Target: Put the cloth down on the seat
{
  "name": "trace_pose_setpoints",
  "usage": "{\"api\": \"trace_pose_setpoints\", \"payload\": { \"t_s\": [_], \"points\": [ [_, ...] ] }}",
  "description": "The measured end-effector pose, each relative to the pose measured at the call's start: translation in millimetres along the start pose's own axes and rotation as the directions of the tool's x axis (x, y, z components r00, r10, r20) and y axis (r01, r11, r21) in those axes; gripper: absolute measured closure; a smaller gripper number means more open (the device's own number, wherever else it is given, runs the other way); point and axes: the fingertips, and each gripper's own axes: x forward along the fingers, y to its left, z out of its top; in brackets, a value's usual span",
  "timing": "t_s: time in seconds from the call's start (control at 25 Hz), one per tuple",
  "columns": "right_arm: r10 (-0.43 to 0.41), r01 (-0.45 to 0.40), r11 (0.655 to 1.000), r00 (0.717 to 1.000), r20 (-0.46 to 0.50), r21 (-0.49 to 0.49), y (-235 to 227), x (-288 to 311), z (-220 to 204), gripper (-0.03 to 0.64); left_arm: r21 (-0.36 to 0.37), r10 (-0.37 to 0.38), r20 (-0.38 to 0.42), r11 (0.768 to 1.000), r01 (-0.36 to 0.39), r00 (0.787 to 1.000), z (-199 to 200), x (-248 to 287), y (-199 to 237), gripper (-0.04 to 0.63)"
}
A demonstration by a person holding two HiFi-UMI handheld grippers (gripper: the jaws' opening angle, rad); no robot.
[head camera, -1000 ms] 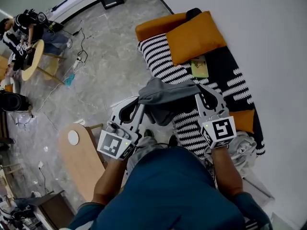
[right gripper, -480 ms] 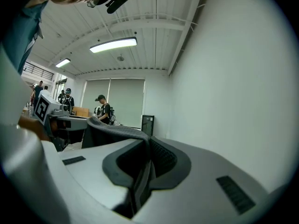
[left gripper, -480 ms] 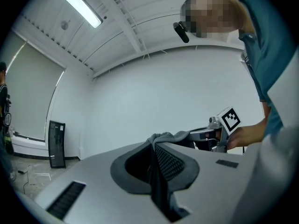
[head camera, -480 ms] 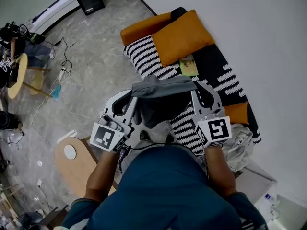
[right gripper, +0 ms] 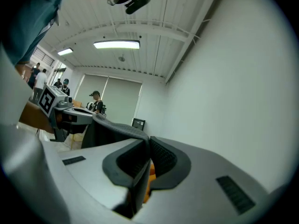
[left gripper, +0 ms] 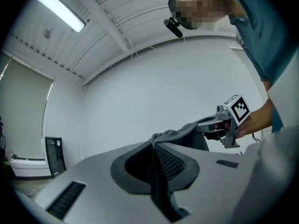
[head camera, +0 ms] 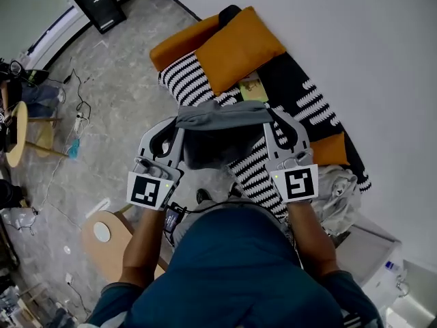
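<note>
You hold the grey cloth (head camera: 222, 118) stretched between your two grippers. The left gripper (head camera: 179, 123) is clamped tight on one top corner and the right gripper (head camera: 270, 115) is pinched on the other. The cloth's upper edge is bunched into a thick, rumpled band running from gripper to gripper, and the rest hangs below it as a darker, loose fold. Beneath and beyond the grippers lies the black-and-white striped seat (head camera: 194, 80), with an orange cushion (head camera: 239, 46) farther ahead.
</note>
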Motion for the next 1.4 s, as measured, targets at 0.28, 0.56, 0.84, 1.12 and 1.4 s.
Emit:
{"api": "trace_pose_setpoints", "payload": {
  "t_s": [0.28,0.56,0.84,1.12,1.4],
  "points": [
    [-0.103,0.105,0.988,0.994,0.026,-0.110,-62.3,-15.3,-10.0,0.586,0.169,0.032,0.028,0.985,-0.037,0.999,-1.0,60.8,-29.7,0.572],
    [-0.184,0.184,0.980,0.983,0.017,-0.069,-103.8,-23.9,-28.7,0.586,0.345,-0.043,-0.035,0.937,0.053,0.998,-16.7,99.6,-59.8,0.572],
    [-0.256,0.255,0.965,0.967,0.004,-0.057,-125.6,-13.0,-37.8,0.586,0.345,-0.125,-0.047,0.929,0.133,0.991,-21.8,128.2,-58.2,0.572],
    [-0.305,0.302,0.950,0.952,-0.031,-0.082,-125.9,6.0,-47.9,0.586,0.327,-0.203,-0.018,0.924,0.198,0.979,-22.0,150.5,-34.5,0.572],
    [-0.338,0.331,0.938,0.939,-0.059,-0.102,-124.7,33.9,-58.3,0.586,0.321,-0.260,-0.004,0.914,0.248,0.966,-35.9,172.6,-6.9,0.572]
  ]
}}
